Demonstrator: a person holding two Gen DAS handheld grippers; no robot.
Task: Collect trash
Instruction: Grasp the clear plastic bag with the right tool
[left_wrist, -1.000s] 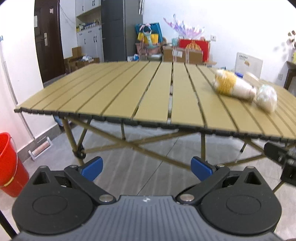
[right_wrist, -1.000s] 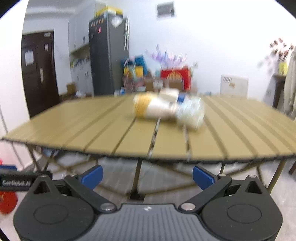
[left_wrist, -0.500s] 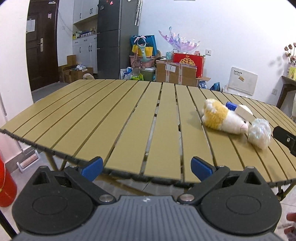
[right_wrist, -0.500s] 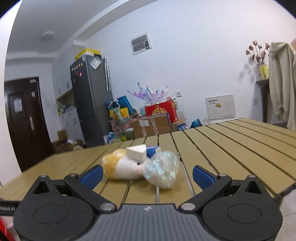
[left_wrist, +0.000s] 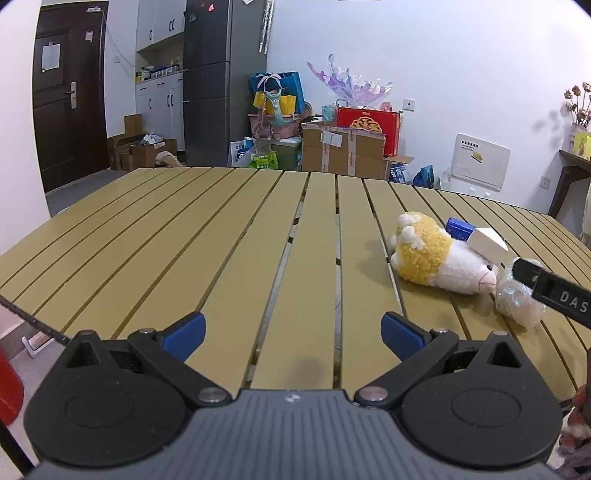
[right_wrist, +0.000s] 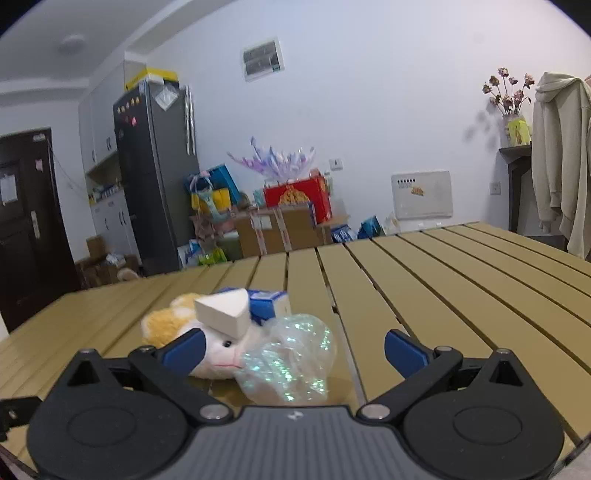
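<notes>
- The left gripper (left_wrist: 292, 331) is seen with its blue fingertips (left_wrist: 184, 329) spread wide; nothing is held between them, and only the bare slatted table (left_wrist: 207, 236) lies ahead.
- The right gripper (right_wrist: 291, 349) is likewise spread wide and grips nothing.
- A crumpled clear plastic wrapper (right_wrist: 291, 363) lies on the table between the right fingertips, closer to the left one; contact cannot be confirmed.
- The wrapper is pressed against the snout of a plush toy (right_wrist: 192, 332) lying on its side.
- A white wedge-shaped block (right_wrist: 223, 312) rests on the toy, and a blue-and-white carton (right_wrist: 267, 302) lies just behind it.
</notes>
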